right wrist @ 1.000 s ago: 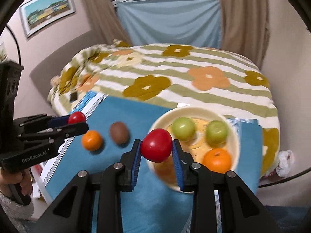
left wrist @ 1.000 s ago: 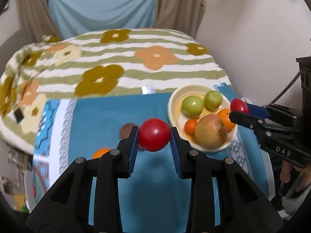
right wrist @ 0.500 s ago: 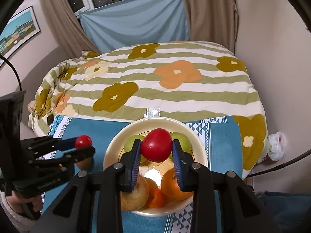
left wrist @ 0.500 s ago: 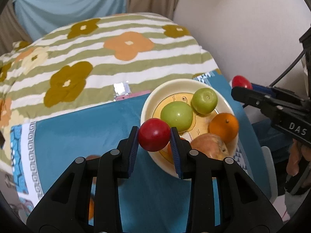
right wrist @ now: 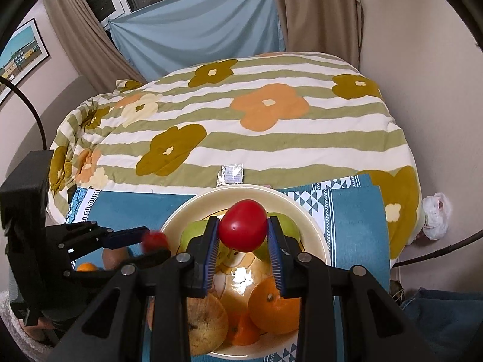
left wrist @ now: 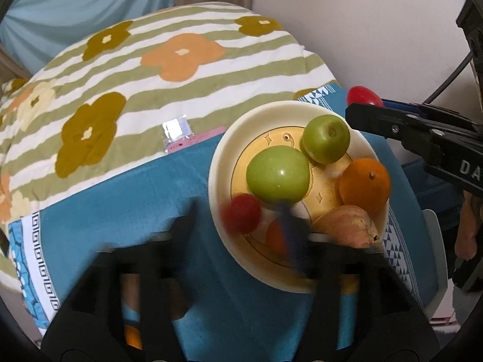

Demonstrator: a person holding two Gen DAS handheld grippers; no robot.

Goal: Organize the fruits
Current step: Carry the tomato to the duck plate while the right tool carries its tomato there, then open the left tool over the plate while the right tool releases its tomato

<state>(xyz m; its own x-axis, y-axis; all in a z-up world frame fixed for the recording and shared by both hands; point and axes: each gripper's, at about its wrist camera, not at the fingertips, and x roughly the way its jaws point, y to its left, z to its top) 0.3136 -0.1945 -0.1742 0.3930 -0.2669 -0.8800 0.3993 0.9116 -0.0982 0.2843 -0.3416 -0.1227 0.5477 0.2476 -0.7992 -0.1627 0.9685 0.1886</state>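
Note:
A cream bowl [left wrist: 222, 163] on a blue cloth holds two green apples [left wrist: 277, 173], an orange [left wrist: 363, 185], a brownish apple [left wrist: 347, 226] and a small orange fruit. My left gripper [left wrist: 238, 214] is blurred, its jaws spread wide over the bowl's near-left rim; a red tomato [left wrist: 241, 213] sits blurred between them, no longer squeezed. My right gripper [right wrist: 243, 235] is shut on a second red tomato [right wrist: 243, 224] above the bowl [right wrist: 305, 211]. It also shows at the right of the left wrist view [left wrist: 362, 96].
A kiwi [right wrist: 114, 255] and a small orange [right wrist: 86, 267] lie on the blue cloth [right wrist: 347, 229] left of the bowl. A striped flowered blanket [right wrist: 241, 126] covers the bed behind. A foil packet [right wrist: 231, 173] lies by the cloth's far edge.
My left gripper has opened over the bowl and its tomato is blurred at the bowl's near-left rim. My right gripper has moved over the bowl, still holding its tomato.

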